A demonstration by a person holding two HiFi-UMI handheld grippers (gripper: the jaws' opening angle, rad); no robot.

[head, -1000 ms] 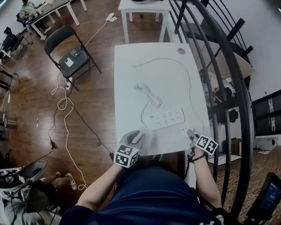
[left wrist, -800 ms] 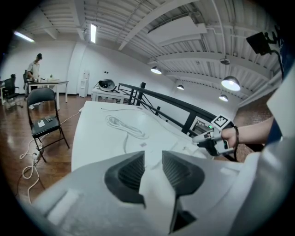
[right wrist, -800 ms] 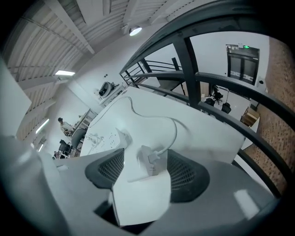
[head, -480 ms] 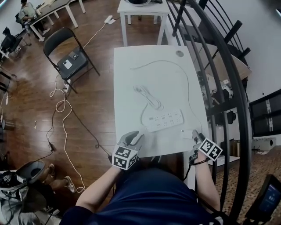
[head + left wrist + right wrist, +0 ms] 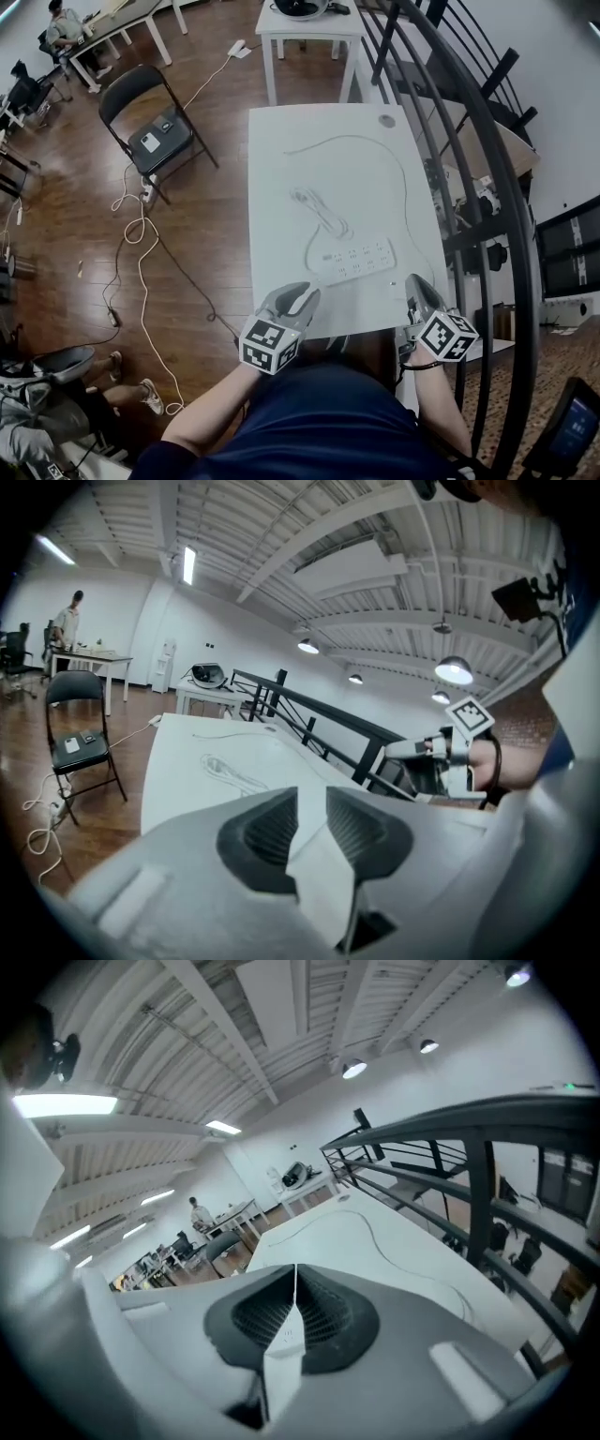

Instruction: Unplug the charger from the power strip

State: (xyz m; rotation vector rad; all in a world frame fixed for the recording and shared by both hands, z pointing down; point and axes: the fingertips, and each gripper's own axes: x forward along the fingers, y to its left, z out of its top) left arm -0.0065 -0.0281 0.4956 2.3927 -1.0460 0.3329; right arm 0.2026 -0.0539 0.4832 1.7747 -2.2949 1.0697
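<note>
Left tool (image 5: 301, 297) over near-left corner of worktop (image 5: 328, 141): jaws narrow, have just been closing, nothing between them. Right tool (image 5: 419, 284) over near-right corner: just closed fully, jaws together, empty. Power strip (image 5: 359, 257) lies flat by the near edge, right of centre, touching neither tool. Coiled cable (image 5: 319, 208) mid-worktop. Charger too small to make out.

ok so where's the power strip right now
In the head view the power strip lies on the white table's near half, slightly right of centre, just nearer than the coiled cable and ahead of the right gripper.
</note>
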